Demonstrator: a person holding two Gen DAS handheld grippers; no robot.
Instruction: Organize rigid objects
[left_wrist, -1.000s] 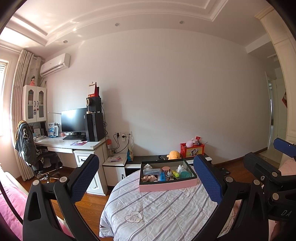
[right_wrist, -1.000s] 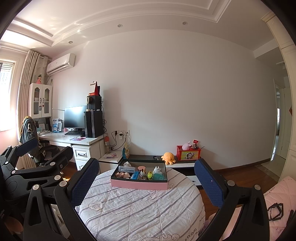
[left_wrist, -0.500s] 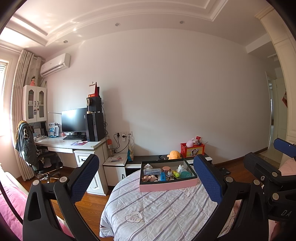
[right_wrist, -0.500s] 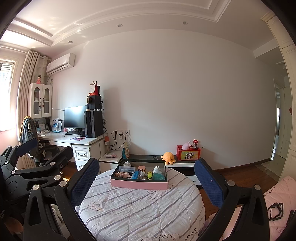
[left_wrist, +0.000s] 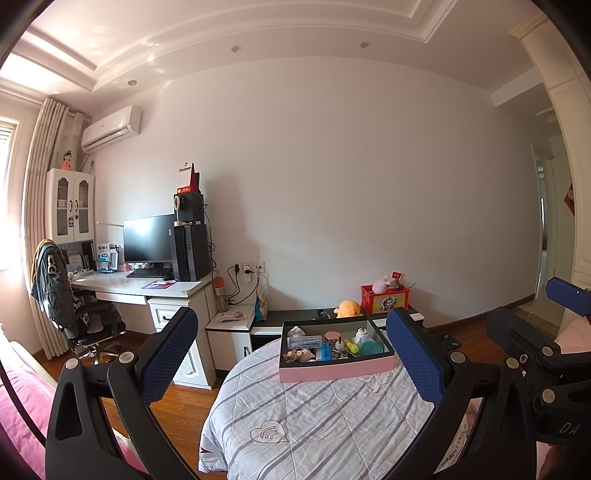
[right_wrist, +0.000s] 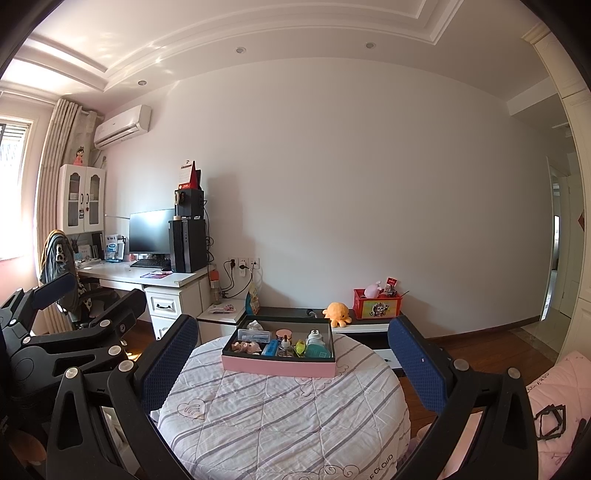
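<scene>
Small items all seen inside tray (right_wrist: 279, 363), at 12 o'clock on quilt (right_wrist: 280, 417); none seen loose. Sorting inside too small to judge. Fits done or unstarted. Left gripper (left_wrist: 291, 358) and right gripper (right_wrist: 291, 360) spread wide, nothing held.

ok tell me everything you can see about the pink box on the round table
The pink box is a shallow, open rectangular tray with pink outer walls and a dark rim and lining, like cardboard. It sits flat on the far part of the round table's striped quilted cover. It holds small items: a clear case, a blue pack, a teal bottle, a round pink compact. Neither gripper touches it.
</scene>
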